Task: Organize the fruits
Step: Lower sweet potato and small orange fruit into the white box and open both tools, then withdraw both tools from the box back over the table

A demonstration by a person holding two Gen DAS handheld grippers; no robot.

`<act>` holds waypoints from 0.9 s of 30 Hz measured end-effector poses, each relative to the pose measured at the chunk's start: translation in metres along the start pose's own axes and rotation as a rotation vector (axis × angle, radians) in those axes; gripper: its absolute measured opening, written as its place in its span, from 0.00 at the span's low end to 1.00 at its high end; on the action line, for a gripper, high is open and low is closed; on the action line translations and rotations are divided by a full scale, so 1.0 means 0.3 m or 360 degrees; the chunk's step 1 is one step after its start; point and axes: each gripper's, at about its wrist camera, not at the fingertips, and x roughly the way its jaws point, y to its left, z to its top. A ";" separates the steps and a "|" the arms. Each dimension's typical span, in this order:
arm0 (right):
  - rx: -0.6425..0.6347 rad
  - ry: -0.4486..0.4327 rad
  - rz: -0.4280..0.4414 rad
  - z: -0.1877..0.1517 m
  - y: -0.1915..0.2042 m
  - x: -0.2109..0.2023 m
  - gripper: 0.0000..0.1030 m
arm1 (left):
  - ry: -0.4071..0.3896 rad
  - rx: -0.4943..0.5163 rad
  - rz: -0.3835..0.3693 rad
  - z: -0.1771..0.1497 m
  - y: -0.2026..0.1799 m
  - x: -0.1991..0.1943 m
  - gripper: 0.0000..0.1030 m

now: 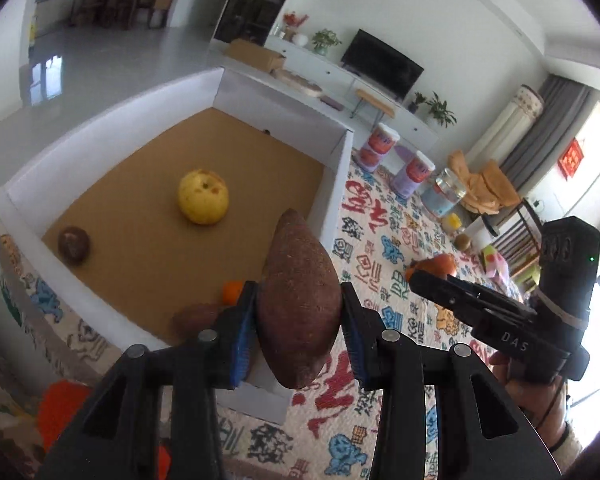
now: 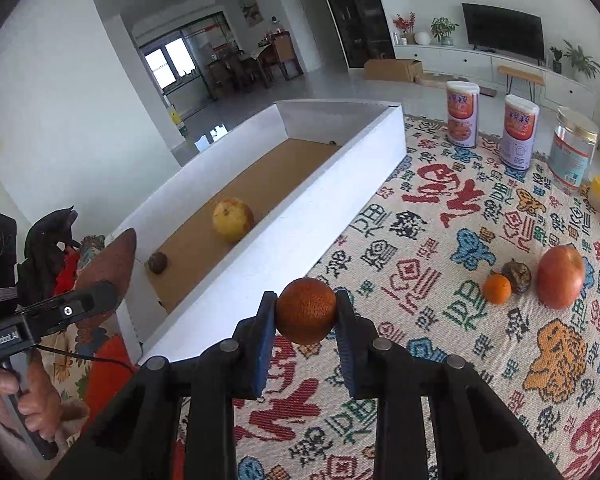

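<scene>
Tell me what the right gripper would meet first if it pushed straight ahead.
Likely the white box's near side wall; the right gripper, shut on the orange, points at it, though depth is unclear.

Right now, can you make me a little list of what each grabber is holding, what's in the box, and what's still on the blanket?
left gripper: shut on the sweet potato, held over the box's near edge
right gripper: shut on the rough orange fruit, above the blanket
white box: yellow apple, dark round fruit, a small orange and another brown piece near the front corner
patterned blanket: red apple, small tangerine, wrinkled dark fruit
behind: two cans, one jar
</scene>
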 end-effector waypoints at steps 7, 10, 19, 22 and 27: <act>-0.0173 0.0207 0.0092 0.123 0.305 0.282 0.28 | 0.0121 -0.0046 0.0260 0.019 0.138 0.156 0.40; -0.0167 0.0268 0.0016 0.129 0.328 0.377 0.30 | 0.0090 -0.0027 0.0332 0.013 0.147 0.174 0.45; -0.0074 -0.0073 -0.0177 0.044 0.137 0.160 0.80 | -0.0083 0.0162 0.0214 -0.050 -0.037 0.080 0.77; -0.0047 -0.0062 -0.0354 -0.121 -0.024 0.067 0.83 | -0.0058 0.0325 0.0106 -0.140 -0.182 0.097 0.83; 0.0139 0.0049 -0.0692 -0.427 -0.343 -0.105 0.83 | 0.0191 0.0567 -0.0042 -0.329 -0.432 0.286 0.85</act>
